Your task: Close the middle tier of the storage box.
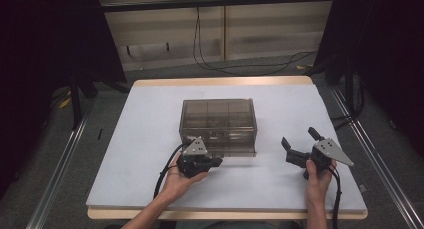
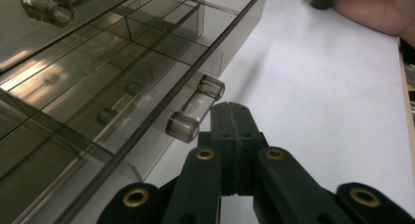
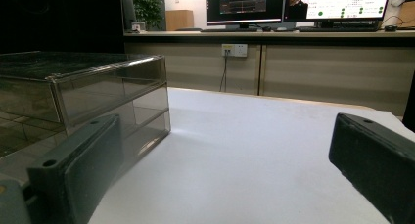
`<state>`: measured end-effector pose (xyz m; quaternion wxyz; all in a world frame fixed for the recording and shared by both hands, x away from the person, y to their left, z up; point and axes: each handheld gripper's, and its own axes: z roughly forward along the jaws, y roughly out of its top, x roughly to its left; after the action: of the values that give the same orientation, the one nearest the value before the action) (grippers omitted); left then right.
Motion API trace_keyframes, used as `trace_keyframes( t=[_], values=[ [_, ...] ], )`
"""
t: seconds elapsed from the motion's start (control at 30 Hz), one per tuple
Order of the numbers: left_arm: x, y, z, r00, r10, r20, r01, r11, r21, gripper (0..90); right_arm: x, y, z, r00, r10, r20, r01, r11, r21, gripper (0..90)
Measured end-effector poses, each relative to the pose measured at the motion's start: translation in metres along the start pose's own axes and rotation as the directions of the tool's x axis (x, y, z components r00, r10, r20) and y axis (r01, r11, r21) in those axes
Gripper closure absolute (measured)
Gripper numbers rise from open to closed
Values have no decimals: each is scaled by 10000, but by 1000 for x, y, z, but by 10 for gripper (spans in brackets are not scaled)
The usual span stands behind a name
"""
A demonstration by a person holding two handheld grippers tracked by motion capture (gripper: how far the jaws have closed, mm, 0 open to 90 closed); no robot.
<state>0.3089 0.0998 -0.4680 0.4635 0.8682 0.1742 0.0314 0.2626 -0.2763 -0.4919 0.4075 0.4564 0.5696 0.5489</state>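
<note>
High view: left gripper (image 1: 212,163), fingers closed and empty, at drawer handle (image 2: 195,109) of box (image 1: 218,120); right gripper (image 1: 299,145) wide open, idle. Next: hook handle, pull drawer.

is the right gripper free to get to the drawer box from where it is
Probably yes: the right gripper is open, holds nothing, and bare table lies between it and the drawer box.

The middle of the counter (image 1: 150,119) is occupied by the smoked drawer box (image 1: 218,120). Bare surface is left to either side and behind it. Passage along its front is blocked by the left gripper (image 1: 216,162), set just beside the lower drawer handle (image 2: 195,108)
</note>
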Motion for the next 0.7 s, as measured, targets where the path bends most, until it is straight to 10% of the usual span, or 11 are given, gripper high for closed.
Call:
trace_keyframes(
  t=[0.7],
  values=[
    [2,1,5,10000,-34,-22,35,10000,51,900,0,0,0,10000,-5,-36,5,10000,7,0]
  ],
)
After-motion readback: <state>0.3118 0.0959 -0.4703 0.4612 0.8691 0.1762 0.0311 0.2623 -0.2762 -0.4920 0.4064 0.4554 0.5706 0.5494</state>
